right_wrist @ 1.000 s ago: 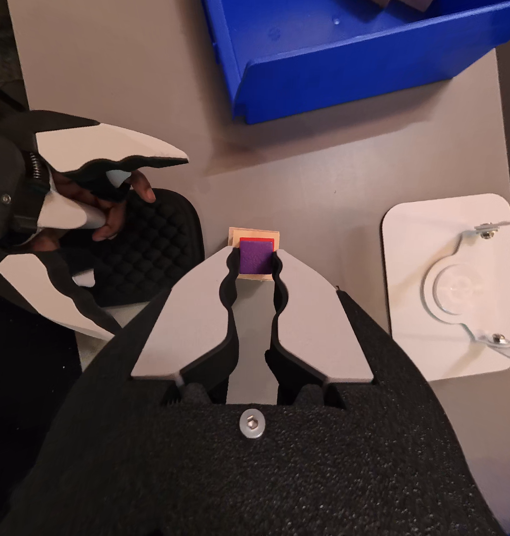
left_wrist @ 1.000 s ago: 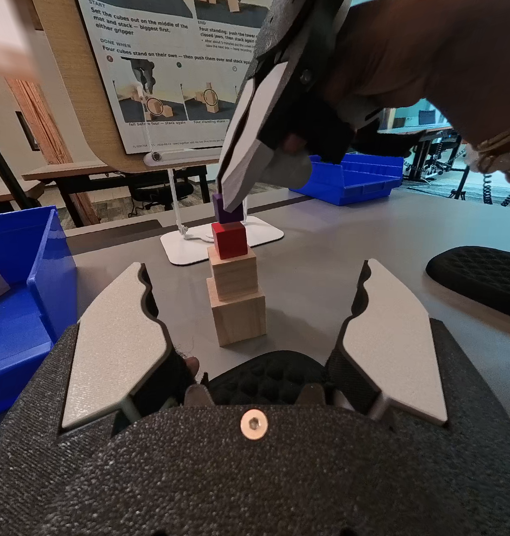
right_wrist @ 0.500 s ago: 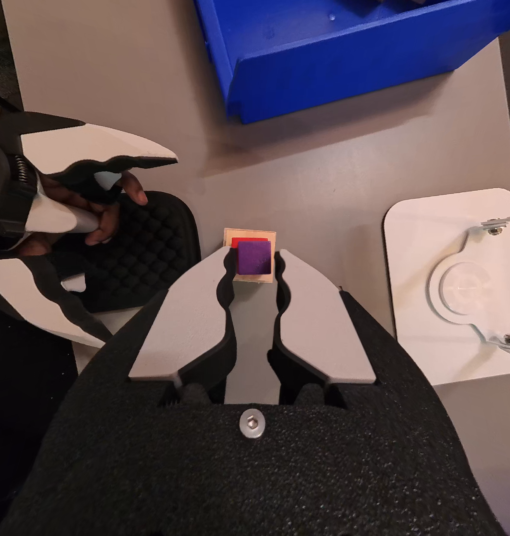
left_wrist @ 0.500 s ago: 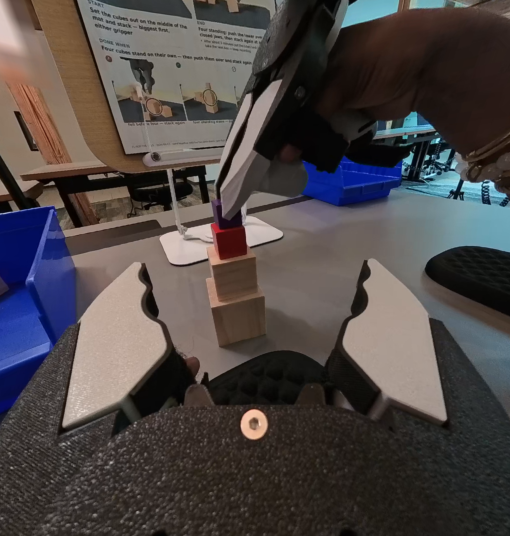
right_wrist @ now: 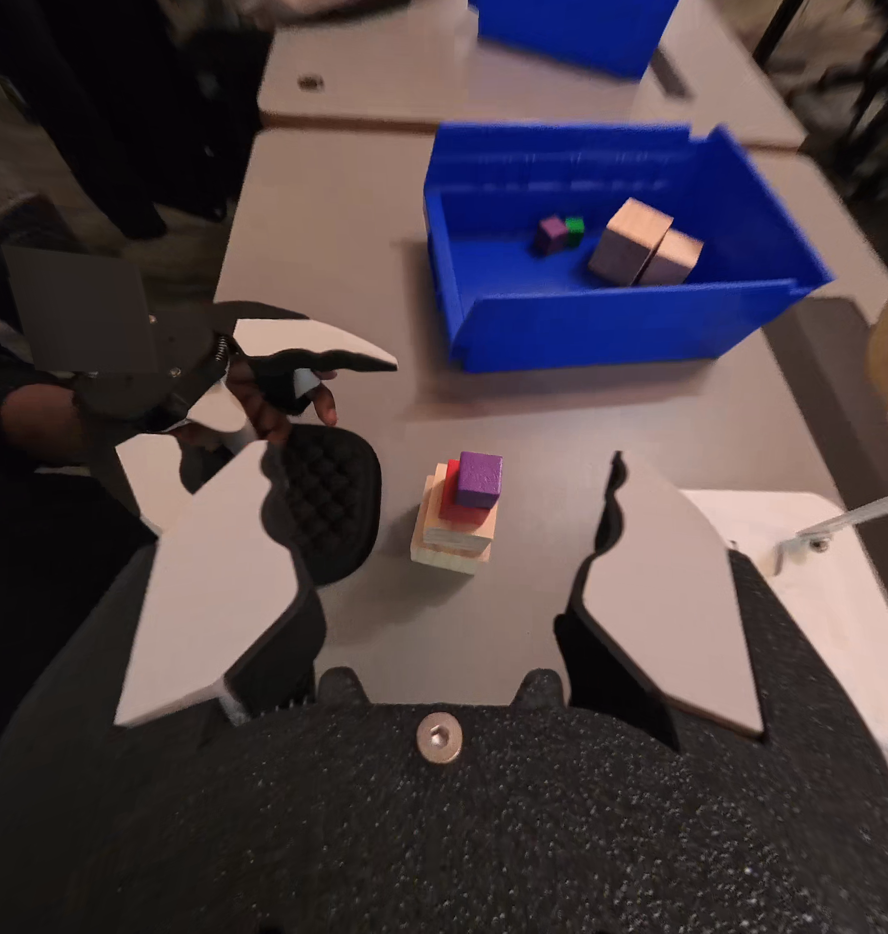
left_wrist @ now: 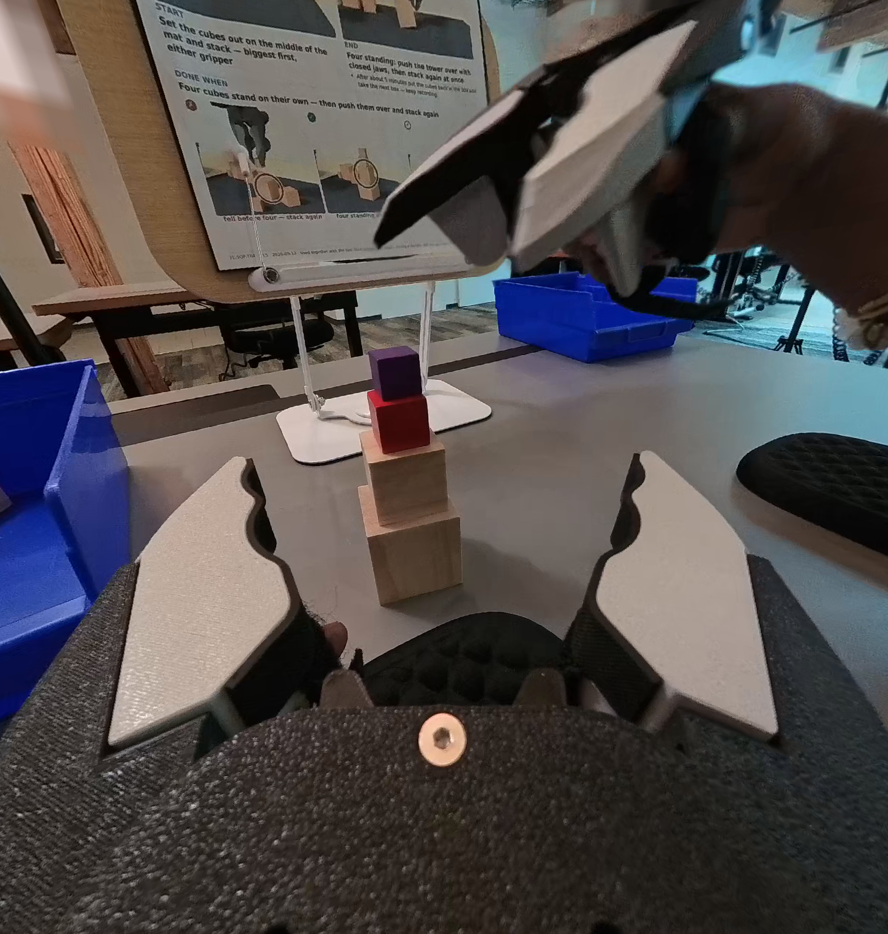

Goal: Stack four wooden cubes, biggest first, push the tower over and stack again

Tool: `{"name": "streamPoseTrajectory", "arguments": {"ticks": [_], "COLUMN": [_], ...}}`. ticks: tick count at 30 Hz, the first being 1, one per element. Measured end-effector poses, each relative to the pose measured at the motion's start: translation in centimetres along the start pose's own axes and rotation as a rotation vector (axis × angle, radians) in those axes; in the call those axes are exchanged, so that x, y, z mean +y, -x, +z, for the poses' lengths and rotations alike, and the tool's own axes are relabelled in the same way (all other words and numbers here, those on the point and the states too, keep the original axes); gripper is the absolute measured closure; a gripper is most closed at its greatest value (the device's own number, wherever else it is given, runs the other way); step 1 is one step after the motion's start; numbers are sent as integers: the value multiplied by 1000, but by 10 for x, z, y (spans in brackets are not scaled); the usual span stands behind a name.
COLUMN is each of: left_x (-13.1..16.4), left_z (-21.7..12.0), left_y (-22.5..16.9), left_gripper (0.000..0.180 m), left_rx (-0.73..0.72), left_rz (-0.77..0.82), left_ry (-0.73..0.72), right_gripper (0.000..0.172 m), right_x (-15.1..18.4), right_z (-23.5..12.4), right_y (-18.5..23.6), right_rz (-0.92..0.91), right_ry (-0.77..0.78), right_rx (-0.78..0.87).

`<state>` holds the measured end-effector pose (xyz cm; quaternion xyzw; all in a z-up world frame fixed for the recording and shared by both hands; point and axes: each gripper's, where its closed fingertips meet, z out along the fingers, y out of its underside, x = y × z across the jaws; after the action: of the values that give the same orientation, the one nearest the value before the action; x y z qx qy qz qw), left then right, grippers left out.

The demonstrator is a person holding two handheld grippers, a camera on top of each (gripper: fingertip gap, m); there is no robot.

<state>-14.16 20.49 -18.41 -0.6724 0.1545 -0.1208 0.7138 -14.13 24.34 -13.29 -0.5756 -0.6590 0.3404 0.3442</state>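
Since the earlier frames the right gripper (right_wrist: 439, 510) has let go of the purple cube (left_wrist: 395, 373) and has risen away from it; its fingers (right_wrist: 649, 571), before nearly closed around the cube, now stand wide apart with nothing between them. In the left wrist view this gripper (left_wrist: 487, 222) is in the upper right of the frame, high above the stack and tilted down to the left, with the person's hand (left_wrist: 785, 172) behind it.

The purple cube sits on top of the red cube (left_wrist: 399, 422), which sits on two wooden cubes (left_wrist: 406, 485), the bigger one (left_wrist: 414, 556) at the bottom on the grey tabletop (left_wrist: 583, 455). The stack is in the middle of both views and no finger touches it. Each upper cube is a little shifted against the one under it.

The left gripper (left_wrist: 442, 510) is low and nearly level, pointing at the stack from close by, its fingers (left_wrist: 204, 571) spread wide and bare. In the right wrist view it (right_wrist: 300, 399) appears at the middle left, the hand (right_wrist: 280, 409) around it, just above a black pad (right_wrist: 331, 505).

A blue bin (right_wrist: 608, 323) lies in the upper right of the right wrist view with small and wooden cubes inside. A white stand base (left_wrist: 331, 434) lies behind the stack, and it carries a printed sheet (left_wrist: 305, 126).
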Motion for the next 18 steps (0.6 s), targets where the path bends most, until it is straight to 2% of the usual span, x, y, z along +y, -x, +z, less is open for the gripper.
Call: {"name": "streamPoseTrajectory", "arguments": {"ticks": [3, 4, 9, 14, 18], "left_x": [0, 0, -1, -1, -2], "left_z": [0, 0, 0, 0, -1], "left_y": [0, 0, 0, 2, 1], "left_gripper": [49, 49, 49, 49, 48], "left_rx": [-2, -3, -2, -11, -13], "left_rz": [0, 1, 2, -3, 7], "left_ry": [-1, -2, -4, -3, -11], "right_gripper": [28, 27, 28, 30, 43], "right_x": [5, 8, 37, 90, 107], "right_z": [-18, -24, -52, -59, -72], "right_y": [-3, -3, -13, -26, -28], "right_rz": [-52, -63, -53, -39, -34], "right_ry": [-143, -188, -370, -407, -544], "right_rx": [35, 39, 37, 21, -3]}}
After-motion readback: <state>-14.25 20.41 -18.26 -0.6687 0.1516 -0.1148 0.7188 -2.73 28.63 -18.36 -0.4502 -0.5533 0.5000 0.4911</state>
